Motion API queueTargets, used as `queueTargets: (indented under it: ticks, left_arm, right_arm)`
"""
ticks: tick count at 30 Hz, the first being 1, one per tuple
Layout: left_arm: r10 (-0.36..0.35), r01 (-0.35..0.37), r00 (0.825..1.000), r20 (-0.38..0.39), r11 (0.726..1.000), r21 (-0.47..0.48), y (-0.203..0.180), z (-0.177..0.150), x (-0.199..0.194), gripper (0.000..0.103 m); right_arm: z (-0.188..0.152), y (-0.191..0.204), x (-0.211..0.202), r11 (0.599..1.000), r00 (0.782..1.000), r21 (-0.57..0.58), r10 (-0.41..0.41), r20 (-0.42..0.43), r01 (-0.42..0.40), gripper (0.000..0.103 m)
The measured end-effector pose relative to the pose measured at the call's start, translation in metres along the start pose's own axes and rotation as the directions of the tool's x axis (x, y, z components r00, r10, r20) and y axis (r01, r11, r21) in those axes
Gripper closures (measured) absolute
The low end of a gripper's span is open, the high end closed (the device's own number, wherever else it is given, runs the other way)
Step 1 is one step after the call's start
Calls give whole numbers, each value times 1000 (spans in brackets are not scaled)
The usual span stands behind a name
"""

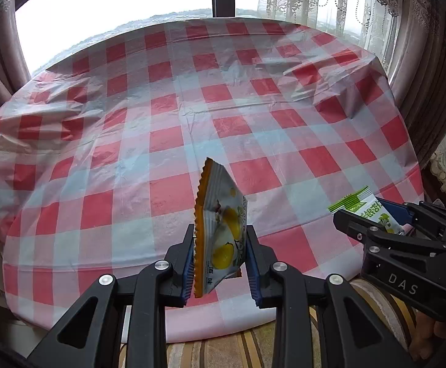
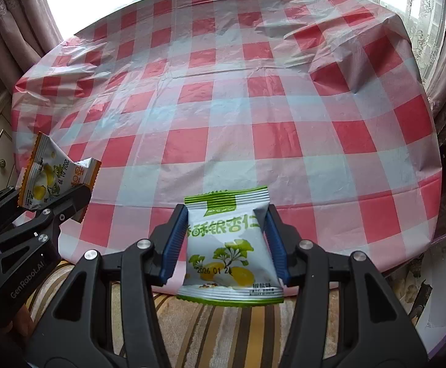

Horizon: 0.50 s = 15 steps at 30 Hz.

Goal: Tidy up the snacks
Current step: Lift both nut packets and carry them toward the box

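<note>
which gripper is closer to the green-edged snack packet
Right. The right gripper is shut on the green-edged snack packet, pads pressing its sides. The left gripper is off to that packet's left, apart from it, clamping the orange-edged snack packet.

Orange-edged snack packet [image 1: 219, 230]: white, lemon print, squeezed edge-on in my left gripper [image 1: 219, 263], pointing to 12 o'clock. Green-edged snack packet [image 2: 230, 245]: white, ginkgo-leaf print, flat face up in my right gripper [image 2: 227, 245], over the tabletop's [image 2: 253, 107] near edge.

The orange packet [image 1: 219, 233] hid its lower edges behind the left tongs' pads [image 1: 189, 263], while at the right frame edge the green packet [image 1: 365, 211] showed only its top, print too small to read.
</note>
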State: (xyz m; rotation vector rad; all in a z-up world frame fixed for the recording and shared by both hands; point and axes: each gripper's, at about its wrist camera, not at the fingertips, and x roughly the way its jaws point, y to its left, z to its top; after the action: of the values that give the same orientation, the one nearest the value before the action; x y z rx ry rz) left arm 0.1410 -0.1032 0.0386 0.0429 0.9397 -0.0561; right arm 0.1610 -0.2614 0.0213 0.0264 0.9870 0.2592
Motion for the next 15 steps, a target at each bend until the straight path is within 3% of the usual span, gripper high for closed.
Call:
queueTargets:
  ticks: [15]
  left_arm:
    - [-30,28,999,12,993,117,-55,2,-14,73]
  right_arm:
    - [-23,-55,-37,996,999,86,-16,33,13,49]
